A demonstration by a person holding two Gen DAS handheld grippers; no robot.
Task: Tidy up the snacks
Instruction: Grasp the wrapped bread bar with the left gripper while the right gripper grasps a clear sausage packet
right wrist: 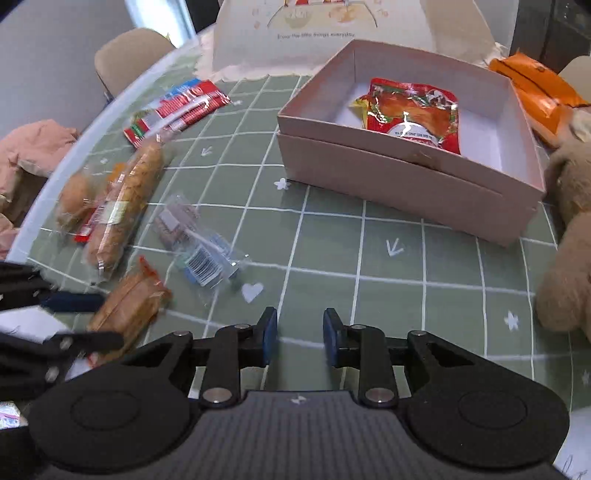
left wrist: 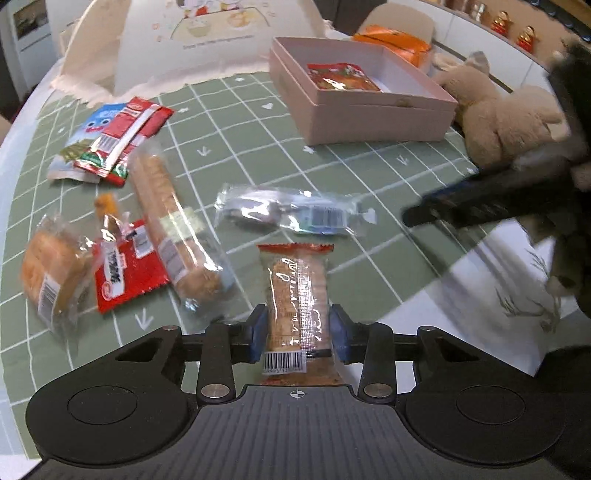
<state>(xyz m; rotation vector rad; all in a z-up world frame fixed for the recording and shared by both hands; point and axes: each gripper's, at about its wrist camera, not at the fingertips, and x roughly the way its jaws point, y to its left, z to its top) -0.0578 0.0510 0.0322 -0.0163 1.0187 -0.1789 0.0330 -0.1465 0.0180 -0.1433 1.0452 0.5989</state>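
My left gripper [left wrist: 298, 328] is shut on a clear-wrapped biscuit pack [left wrist: 297, 295] with a red top edge, held just above the green checked cloth [left wrist: 258, 147]. The same pack [right wrist: 129, 302] shows between the left fingers in the right wrist view. My right gripper [right wrist: 300, 336] is open and empty above the cloth, in front of the pink box [right wrist: 406, 177]. The box [left wrist: 362, 110] holds one red snack pouch [right wrist: 413, 110]. A clear packet with a barcode [left wrist: 288, 214] lies on the cloth ahead of the held pack.
Loose snacks lie at the left: a long bread roll [left wrist: 166, 221], a red sachet [left wrist: 122, 273], a bun [left wrist: 51, 273], red and blue packets [left wrist: 114, 140]. A plush toy [left wrist: 506, 118] sits right of the box, orange bags [right wrist: 535, 92] behind. The box lid [right wrist: 325, 26] stands behind.
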